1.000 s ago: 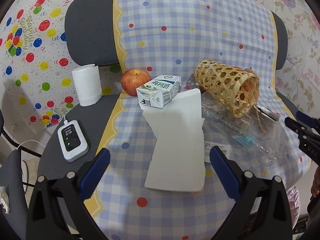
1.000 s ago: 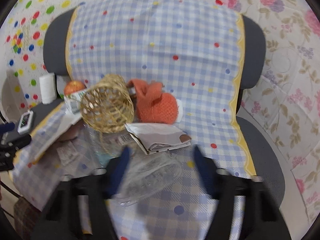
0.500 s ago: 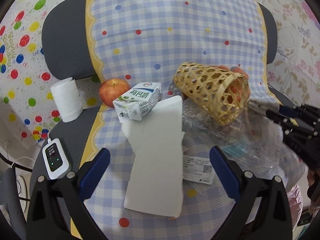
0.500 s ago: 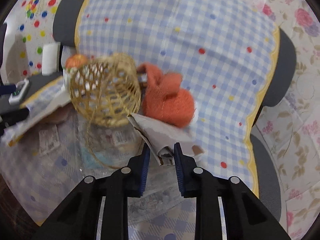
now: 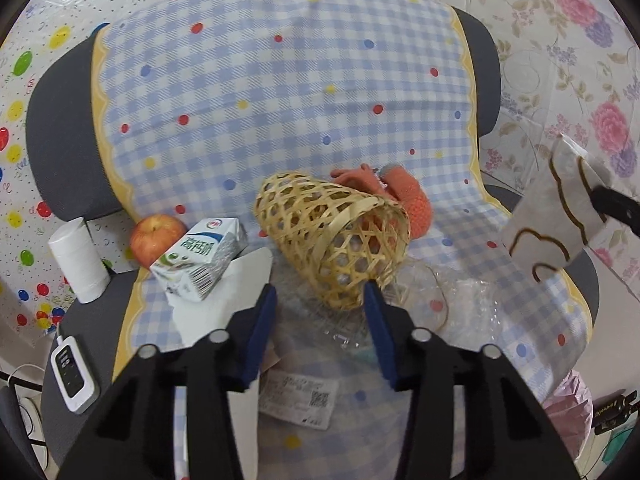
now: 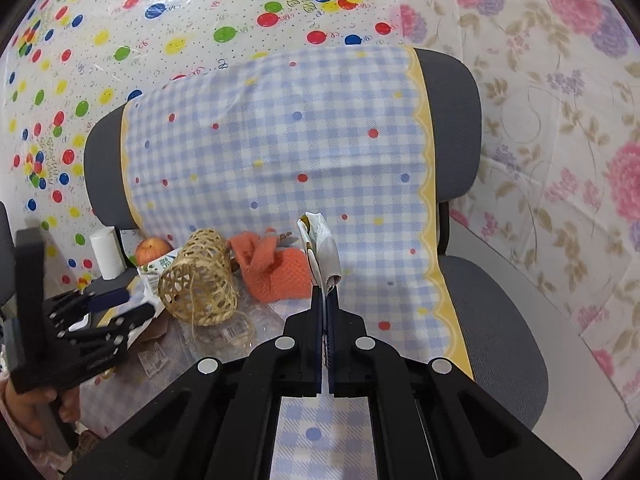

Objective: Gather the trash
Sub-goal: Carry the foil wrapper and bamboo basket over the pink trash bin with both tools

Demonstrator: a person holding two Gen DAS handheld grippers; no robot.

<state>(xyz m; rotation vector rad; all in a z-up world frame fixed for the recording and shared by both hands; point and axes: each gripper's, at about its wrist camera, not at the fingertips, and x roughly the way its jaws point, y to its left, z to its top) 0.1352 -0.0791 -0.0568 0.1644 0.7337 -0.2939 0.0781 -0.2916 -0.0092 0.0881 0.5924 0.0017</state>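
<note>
My right gripper [image 6: 324,292] is shut on a crumpled white-and-brown paper wrapper [image 6: 320,248] and holds it in the air above the chair seat; the wrapper also shows in the left wrist view [image 5: 560,216]. My left gripper [image 5: 320,304] is open and empty, just in front of a tipped woven bamboo basket [image 5: 336,236]. Clear plastic wrap with a printed label [image 5: 300,400] lies under it. A milk carton [image 5: 200,260] rests on a white paper sheet [image 5: 224,304].
A red apple [image 5: 156,236], a white roll [image 5: 78,260] and a small white device [image 5: 74,372] sit at the seat's left. An orange knitted cloth [image 5: 408,196] lies behind the basket. A pink bag [image 5: 568,404] hangs at lower right. The checked cloth [image 5: 280,100] covers the chair.
My right gripper closed on the paper wrapper and lifted it off the seat. My left gripper moved right and forward toward the basket, its jaws narrower than before.
</note>
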